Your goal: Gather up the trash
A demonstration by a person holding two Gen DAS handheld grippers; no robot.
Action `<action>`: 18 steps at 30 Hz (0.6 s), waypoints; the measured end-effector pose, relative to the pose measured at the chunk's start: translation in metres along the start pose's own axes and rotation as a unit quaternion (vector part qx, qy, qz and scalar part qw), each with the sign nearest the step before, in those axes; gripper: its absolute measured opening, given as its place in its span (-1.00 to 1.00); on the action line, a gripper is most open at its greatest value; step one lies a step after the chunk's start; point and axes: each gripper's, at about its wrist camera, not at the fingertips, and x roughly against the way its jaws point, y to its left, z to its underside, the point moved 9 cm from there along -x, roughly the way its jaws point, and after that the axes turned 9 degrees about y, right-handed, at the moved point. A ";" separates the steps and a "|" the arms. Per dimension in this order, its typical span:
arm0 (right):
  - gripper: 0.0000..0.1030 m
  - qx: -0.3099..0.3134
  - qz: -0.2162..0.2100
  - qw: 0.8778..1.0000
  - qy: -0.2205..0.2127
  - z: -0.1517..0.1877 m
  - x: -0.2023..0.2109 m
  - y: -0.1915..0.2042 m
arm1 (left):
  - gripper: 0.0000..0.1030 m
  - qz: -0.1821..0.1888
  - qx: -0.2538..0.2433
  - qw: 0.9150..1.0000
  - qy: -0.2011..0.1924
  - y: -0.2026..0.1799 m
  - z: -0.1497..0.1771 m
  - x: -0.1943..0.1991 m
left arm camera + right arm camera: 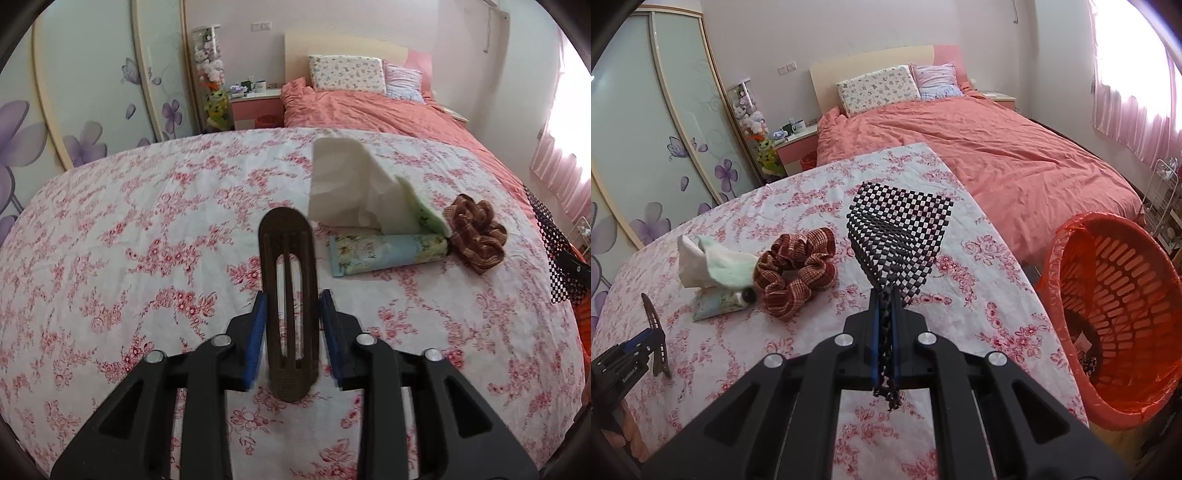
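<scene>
- While the left gripper (290, 332) hovers low over the table (129, 229), its blue pads (258, 332) sit on either side of a dark brown hair clip (290, 306), pressed to its edges, so it is gripping the clip, which stands lengthwise between the fingers.
- From the right wrist view the same clip (655, 332) shows at the far left, held up off the cloth by the left gripper (646, 341).
- The right gripper (884, 350) is clamped tight on a black mesh mat (901, 236), a checkered, net-like piece that fans out wide above the closed fingers and hangs clear over the table (979, 295).
- An orange basket (1115, 314) lined with an orange bag stands just beside the table's right edge, tilted toward me, with a few small bits lying at its bottom.
- On the floral cloth lie a white tissue (347, 184) draped over a pale floral tube (388, 251), and a brown plaid scrunchie (476, 232) touching the tube's cap end.
- In the right wrist view the tissue (701, 262), tube (716, 301) and scrunchie (798, 269) sit left of the mesh mat, near it but apart.
- Beyond the table is a bed (997, 155) with a salmon cover and two pillows (877, 88).
</scene>
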 end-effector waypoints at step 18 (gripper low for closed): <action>-0.88 0.005 0.004 1.000 0.019 0.017 -0.011 0.005 | -0.12 -0.004 0.017 1.000 0.020 0.004 0.031 -0.012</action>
